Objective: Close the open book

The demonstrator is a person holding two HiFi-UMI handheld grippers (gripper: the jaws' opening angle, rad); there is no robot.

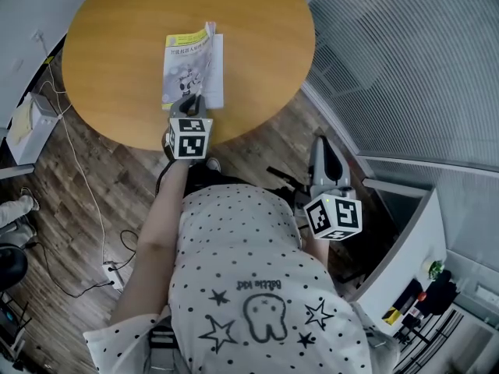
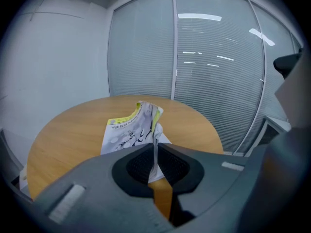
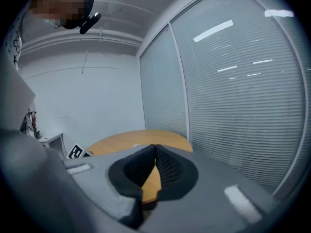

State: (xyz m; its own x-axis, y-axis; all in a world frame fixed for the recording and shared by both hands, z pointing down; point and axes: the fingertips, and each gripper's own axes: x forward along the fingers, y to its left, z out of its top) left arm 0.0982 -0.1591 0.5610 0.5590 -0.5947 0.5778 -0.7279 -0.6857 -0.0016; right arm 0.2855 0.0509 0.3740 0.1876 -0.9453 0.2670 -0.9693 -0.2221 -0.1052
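Book (image 1: 189, 67) runs lengthwise away from left hand-held gripper (image 2: 154, 154) pinching its leaf; right hand-held gripper (image 3: 154, 163) closed.

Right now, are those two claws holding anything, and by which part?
The left claw pinches the book by the near edge of a raised page; the right claw is shut and empty.

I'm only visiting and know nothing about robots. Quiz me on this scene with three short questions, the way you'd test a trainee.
1. What is pinched in the left gripper?
A) a cable
B) a leaf of the book
C) nothing
2. True or false: the right gripper also grips the book.
3. Fill in: the book lies on a round wooden ____.

Key
1. B
2. False: its jaws are shut on nothing, away from the book.
3. table
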